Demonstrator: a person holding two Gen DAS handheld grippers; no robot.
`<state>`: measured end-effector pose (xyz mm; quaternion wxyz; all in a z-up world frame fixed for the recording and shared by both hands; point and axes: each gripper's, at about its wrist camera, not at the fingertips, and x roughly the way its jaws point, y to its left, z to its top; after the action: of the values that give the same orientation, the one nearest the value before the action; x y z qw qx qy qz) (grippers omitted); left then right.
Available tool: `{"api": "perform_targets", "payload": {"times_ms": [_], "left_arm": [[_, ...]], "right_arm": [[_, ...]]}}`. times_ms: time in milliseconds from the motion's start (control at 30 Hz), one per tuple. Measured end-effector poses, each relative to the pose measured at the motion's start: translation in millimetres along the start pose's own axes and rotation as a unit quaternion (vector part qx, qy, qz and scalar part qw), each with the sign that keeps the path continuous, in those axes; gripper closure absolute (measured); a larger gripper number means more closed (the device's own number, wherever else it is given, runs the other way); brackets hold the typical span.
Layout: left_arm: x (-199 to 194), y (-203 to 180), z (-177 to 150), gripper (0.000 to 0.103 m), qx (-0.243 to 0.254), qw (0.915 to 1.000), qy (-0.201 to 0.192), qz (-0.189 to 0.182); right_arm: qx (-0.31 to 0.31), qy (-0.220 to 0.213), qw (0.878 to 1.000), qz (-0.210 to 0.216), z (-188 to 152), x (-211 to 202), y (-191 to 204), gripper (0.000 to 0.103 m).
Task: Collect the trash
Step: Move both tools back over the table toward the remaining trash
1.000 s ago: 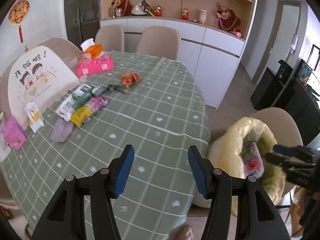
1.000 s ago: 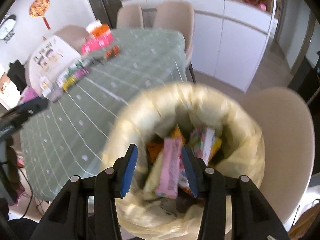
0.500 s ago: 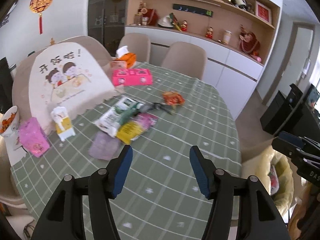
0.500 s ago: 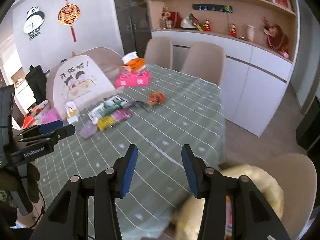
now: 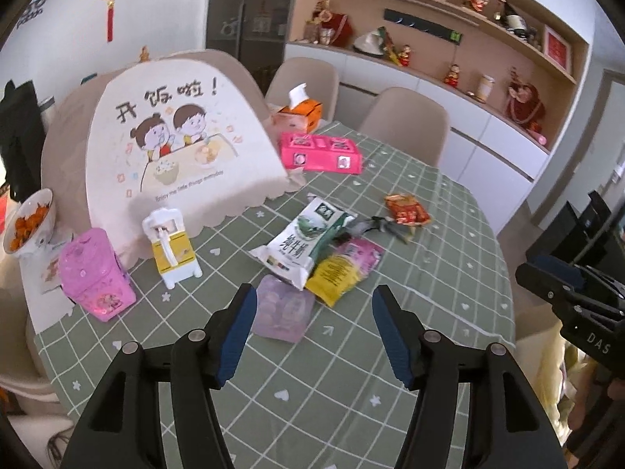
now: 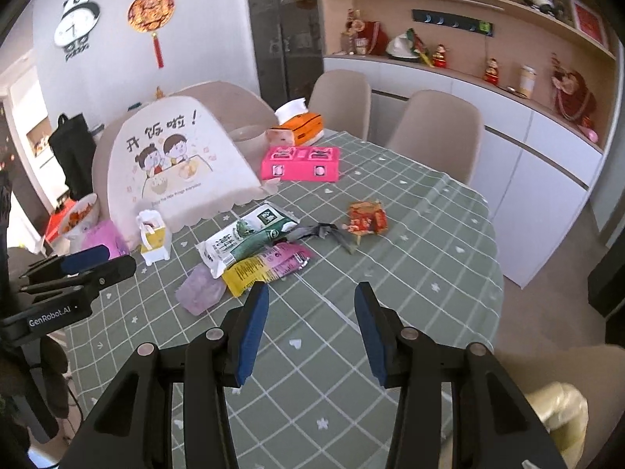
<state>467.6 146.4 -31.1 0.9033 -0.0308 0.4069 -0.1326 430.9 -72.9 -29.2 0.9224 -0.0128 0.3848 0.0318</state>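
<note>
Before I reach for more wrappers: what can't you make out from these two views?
- Yellow trash bag: right wrist view, cut by the lower edge; its contents are hidden.
- Purple packet: left wrist view, print too faint.
- Whatever is under the food cover: hidden in both views.

"GenRobot.AI" on left gripper (image 6: 82, 265)

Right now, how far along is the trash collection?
Done: nothing these views confirm; only the yellow bag's edge shows. In hand: nothing; left gripper and right gripper are open. Left: milk carton, yellow-pink wrapper, purple packet, red wrapper.
</note>
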Motion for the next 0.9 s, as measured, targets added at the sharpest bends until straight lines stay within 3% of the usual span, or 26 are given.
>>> {"api": "perform_targets", "payload": {"times_ms": [167, 367, 533, 733, 900], "left_arm": [[30, 10, 5, 0.041, -0.029, 0.9994, 0.014, 0.013], [81, 12, 13, 0.041, -0.071, 0.9967, 0.040, -0.002], [121, -4, 18, 0.039, -0.060, 0.9962, 0.060, -0.019], [163, 1, 43, 0.030, -0.049, 0.9960, 0.075, 0.007], [203, 14, 68, 0.029, -0.041, 0.9947, 0.090, 0.027]], "right_arm": [[-0.030, 0.004, 0.999, 0.010, 13, 42, -5, 0.060], [-0.064, 0.022, 0.997, 0.047, 32, 98, -24, 0.060], [-0.086, 0.036, 0.994, 0.053, 47, 137, -40, 0.060], [-0.103, 0.041, 0.992, 0.054, 60, 170, -54, 0.060], [-0.098, 0.051, 0.992, 0.054, 63, 193, -64, 0.060]]}}
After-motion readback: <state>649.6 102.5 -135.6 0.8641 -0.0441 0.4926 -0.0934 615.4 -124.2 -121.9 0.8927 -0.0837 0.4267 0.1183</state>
